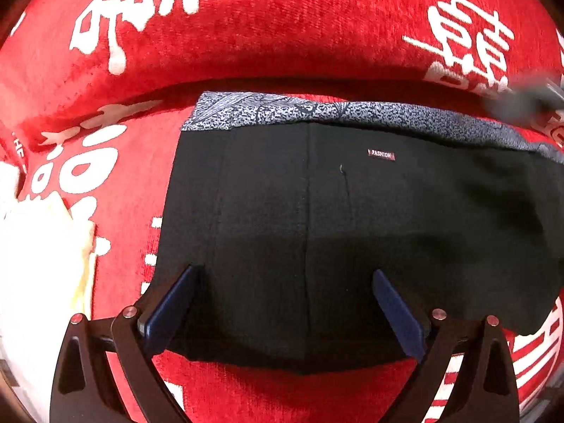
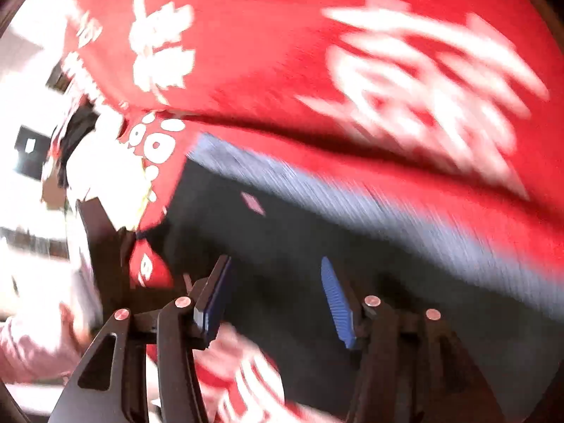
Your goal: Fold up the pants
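The black pants (image 1: 317, 218) lie folded into a compact rectangle on a red cover, with a small "FASHION" label (image 1: 381, 154) and a grey patterned waistband lining (image 1: 282, 111) along the far edge. My left gripper (image 1: 283, 275) is open, its blue pads over the near part of the pants. In the blurred right wrist view, my right gripper (image 2: 275, 264) is open above the pants (image 2: 299, 239), holding nothing. The right gripper shows as a blurred grey shape in the left wrist view (image 1: 521, 98) at the far right.
The red plush cover with white characters (image 1: 246, 28) covers seat and backrest, with a dark crease (image 1: 317, 83) between them. A cream cloth (image 1: 42, 253) lies at the left. A person's pink sleeve (image 2: 35, 345) and the other gripper (image 2: 105, 232) show at the left.
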The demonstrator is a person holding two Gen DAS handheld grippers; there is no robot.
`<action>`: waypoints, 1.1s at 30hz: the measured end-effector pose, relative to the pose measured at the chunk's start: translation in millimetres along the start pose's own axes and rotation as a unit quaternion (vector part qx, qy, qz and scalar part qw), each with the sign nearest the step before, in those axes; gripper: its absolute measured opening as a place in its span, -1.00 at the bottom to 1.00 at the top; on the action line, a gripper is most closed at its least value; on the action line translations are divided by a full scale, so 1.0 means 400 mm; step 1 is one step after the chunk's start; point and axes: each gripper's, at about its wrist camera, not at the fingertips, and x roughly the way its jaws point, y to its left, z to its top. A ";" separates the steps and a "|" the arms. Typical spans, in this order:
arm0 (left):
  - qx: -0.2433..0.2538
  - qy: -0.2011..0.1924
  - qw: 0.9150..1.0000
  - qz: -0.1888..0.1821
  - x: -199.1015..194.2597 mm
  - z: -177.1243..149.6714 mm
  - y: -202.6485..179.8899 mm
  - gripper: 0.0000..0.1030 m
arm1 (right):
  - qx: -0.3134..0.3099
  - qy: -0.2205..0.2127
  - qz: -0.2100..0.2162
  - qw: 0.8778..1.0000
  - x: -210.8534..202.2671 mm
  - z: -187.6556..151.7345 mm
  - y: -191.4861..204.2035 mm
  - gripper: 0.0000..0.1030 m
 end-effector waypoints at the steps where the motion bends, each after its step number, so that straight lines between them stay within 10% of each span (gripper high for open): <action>1: 0.000 -0.004 1.000 -0.001 0.006 0.000 0.008 0.95 | -0.021 0.008 -0.001 1.000 0.039 0.050 0.025 0.09; 7: -0.006 -0.021 1.000 -0.019 0.000 -0.013 0.020 0.94 | -0.089 0.084 -0.040 0.992 0.259 0.187 0.094 0.08; 11: -0.018 -0.023 0.999 -0.031 0.001 -0.014 0.047 0.94 | -0.048 0.119 -0.034 0.991 0.324 0.195 0.073 -0.76; 16: -0.027 -0.006 0.999 -0.020 0.006 -0.009 0.076 0.94 | -0.041 0.118 -0.028 0.992 0.352 0.238 0.117 -0.80; 19: -0.040 0.014 0.999 -0.013 -0.011 0.004 0.090 0.94 | -0.026 0.085 -0.037 0.995 0.286 0.201 0.114 -0.61; 22: -0.028 0.012 0.999 -0.019 -0.047 0.029 0.061 0.94 | -0.026 0.050 -0.043 0.997 0.181 0.134 0.096 -0.03; 33: 0.091 -0.016 0.991 -0.099 -0.052 0.215 -0.452 0.94 | 0.196 -0.012 -0.180 0.964 -0.199 -0.267 -0.402 -0.27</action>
